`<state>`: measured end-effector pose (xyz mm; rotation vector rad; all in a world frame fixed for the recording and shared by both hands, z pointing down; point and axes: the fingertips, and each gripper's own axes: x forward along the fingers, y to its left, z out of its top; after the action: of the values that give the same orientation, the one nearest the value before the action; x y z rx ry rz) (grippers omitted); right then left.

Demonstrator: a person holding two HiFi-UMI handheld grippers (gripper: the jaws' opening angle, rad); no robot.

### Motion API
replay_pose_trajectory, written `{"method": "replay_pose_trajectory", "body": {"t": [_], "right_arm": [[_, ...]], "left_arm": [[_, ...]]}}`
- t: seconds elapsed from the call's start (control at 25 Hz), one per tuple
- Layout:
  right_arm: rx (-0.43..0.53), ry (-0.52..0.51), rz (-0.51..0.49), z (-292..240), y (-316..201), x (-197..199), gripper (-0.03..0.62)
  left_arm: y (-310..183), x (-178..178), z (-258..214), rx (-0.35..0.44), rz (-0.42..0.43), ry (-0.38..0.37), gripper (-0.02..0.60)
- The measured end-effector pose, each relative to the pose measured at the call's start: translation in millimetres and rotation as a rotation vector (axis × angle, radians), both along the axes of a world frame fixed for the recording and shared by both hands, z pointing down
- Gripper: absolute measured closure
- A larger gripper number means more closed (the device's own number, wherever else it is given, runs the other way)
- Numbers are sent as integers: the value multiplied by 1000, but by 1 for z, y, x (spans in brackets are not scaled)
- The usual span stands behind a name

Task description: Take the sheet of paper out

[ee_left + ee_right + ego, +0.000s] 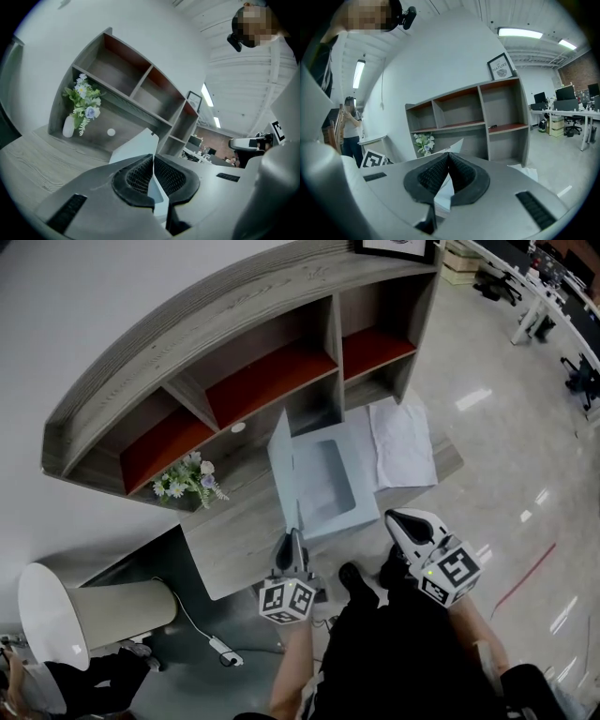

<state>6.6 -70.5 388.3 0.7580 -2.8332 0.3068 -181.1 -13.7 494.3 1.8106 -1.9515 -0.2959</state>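
Left gripper view: the left claw (153,158) is clenched on the raised cover of the blue folder (328,510). The right claw (448,155) is clenched too; whether it pinches anything is unclear. The white sheet (403,442) lies on the tabletop (239,521) beside the folder.

Pretty simple setup: a curved wooden shelf unit (234,324) with red-lined cubbies is set at the back of the bench (234,540), and a framed picture (394,247) is parked on top. A bunch of flowers (187,479) is tucked under its left end. A pale blue folder (323,484) is laid open mid-bench, with its cover stood up on edge. The cover's near corner is pinched by the left gripper (295,538). The right gripper (398,517) is held just off the folder's right corner, jaws together. A white sheet (403,446) is spread right up against the folder's right side.
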Motion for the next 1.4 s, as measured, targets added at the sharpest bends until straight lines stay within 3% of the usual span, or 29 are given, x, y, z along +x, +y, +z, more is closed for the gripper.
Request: {"method": "replay_pose_trajectory", "body": {"t": [0.44,0.96,1.4], "right_arm": [[7,53,-91,6,4,-49,580],[-11,161,-202,42,6,-109,580],[-67,347,-322,121,3,-152,579]], "left_arm": [[29,-42,0,23,-138,164,563],[66,-50,6,19,-201,219,565],[91,-33,7,-4,-222,239,565]]}}
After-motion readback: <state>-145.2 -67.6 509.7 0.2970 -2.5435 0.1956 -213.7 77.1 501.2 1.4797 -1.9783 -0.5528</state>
